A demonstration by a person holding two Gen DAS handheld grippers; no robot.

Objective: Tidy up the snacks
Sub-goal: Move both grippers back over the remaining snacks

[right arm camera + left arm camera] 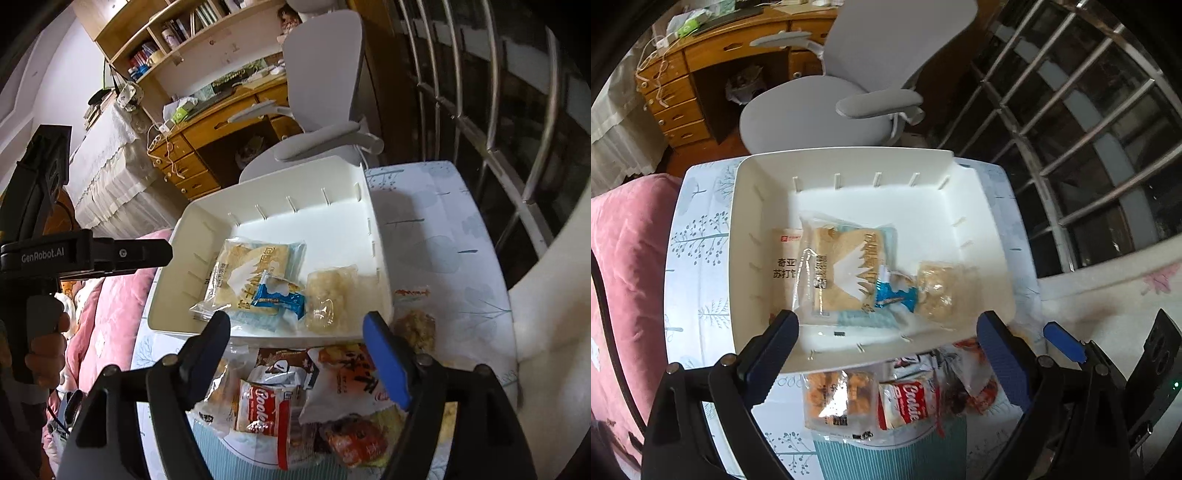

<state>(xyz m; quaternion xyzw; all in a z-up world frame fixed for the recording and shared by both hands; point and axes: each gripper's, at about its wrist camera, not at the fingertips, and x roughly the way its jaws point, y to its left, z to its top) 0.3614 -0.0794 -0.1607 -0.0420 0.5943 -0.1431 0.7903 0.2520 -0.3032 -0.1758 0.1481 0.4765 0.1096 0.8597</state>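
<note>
plainly "cookie" shows on the red packet (911, 404) beside white tray (849, 158).

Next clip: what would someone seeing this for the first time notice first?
The white bin on the patterned table draws the eye, with a few packets inside: a large bread pack, a small blue packet and a clear pastry pack. In front of it lies a heap of unsorted snacks, the red cookie pack most vivid. Both tools, left and right, stand open and empty over that heap.
</note>
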